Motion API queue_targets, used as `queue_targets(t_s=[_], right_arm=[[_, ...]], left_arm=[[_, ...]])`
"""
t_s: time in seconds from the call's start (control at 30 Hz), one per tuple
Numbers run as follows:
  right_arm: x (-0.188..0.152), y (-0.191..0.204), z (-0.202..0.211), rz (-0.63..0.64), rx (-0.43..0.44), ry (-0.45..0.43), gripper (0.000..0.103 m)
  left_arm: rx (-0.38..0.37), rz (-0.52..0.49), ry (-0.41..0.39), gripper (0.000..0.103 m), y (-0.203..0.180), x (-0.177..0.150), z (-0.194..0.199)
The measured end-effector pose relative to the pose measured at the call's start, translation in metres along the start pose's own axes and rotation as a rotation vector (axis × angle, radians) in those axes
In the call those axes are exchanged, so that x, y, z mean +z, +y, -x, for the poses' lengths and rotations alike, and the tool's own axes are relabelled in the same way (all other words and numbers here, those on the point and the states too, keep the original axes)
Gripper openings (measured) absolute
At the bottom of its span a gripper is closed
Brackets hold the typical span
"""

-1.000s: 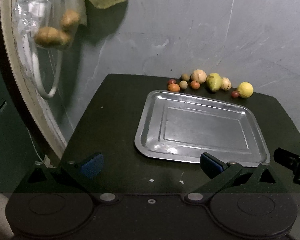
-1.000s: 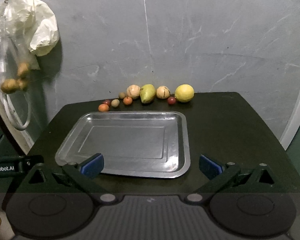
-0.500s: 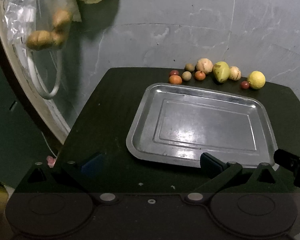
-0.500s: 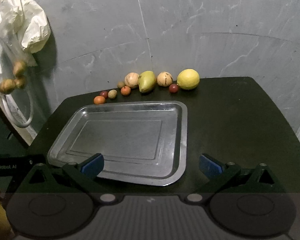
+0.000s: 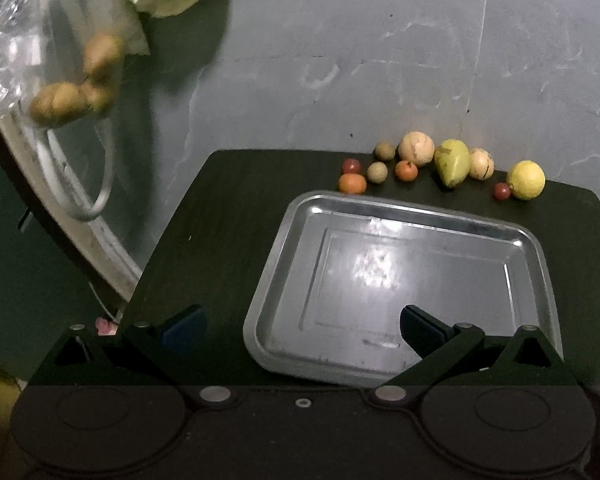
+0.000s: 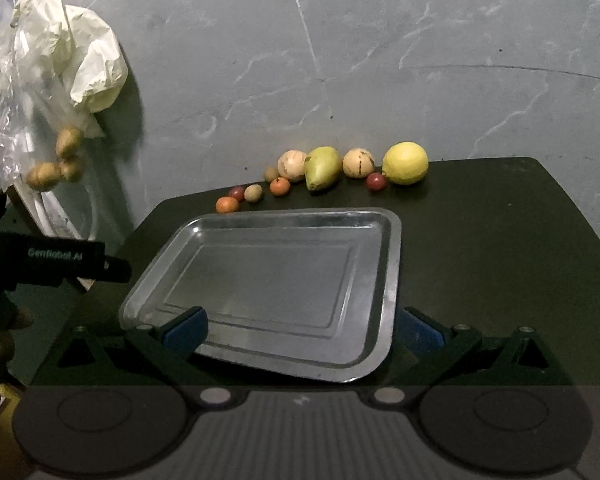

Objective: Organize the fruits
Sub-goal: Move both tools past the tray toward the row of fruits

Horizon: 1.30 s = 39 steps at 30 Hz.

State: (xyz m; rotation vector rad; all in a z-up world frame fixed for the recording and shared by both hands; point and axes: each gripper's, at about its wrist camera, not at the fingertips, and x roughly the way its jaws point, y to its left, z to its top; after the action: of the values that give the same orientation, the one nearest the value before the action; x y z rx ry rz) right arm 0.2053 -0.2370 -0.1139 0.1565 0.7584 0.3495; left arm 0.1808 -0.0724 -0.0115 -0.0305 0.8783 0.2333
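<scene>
Right wrist view showed the fruits (image 6: 324,174) in a row at the far edge of the dark desk (image 6: 500,248), by the wall, just past the bare metal tray (image 6: 392,264). Both the right gripper (image 6: 300,326) and the left gripper (image 5: 302,322) had their jaws spread wide, holding nothing. The lemon (image 6: 405,163) looked firm and smooth; I would pinch its middle gently. White writing on the left gripper's side was too blurry to read.
</scene>
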Motion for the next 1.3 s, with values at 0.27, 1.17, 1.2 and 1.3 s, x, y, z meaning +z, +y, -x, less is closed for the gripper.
queue_targets(t_s=[0.27, 1.17, 1.2, 1.3], right_arm=[[0.012, 0.003, -0.018, -0.071, -0.087, 0.026, 0.103], [0.084, 0.056, -0.123, -0.238, -0.189, 0.04, 0.103], [0.086, 0.055, -0.127, -0.239, -0.176, 0.041, 0.103], [0.096, 0.054, -0.143, -0.235, -0.128, 0.04, 0.101]], left_arm=[[-0.049, -0.06, -0.03, 0.102, 0.01, 0.025, -0.016], [-0.324, -0.276, -0.122, 0.102, 0.042, 0.093, -0.124], [-0.327, -0.278, -0.119, 0.102, 0.041, 0.095, -0.127], [-0.326, -0.293, -0.106, 0.098, 0.037, 0.098, -0.136]])
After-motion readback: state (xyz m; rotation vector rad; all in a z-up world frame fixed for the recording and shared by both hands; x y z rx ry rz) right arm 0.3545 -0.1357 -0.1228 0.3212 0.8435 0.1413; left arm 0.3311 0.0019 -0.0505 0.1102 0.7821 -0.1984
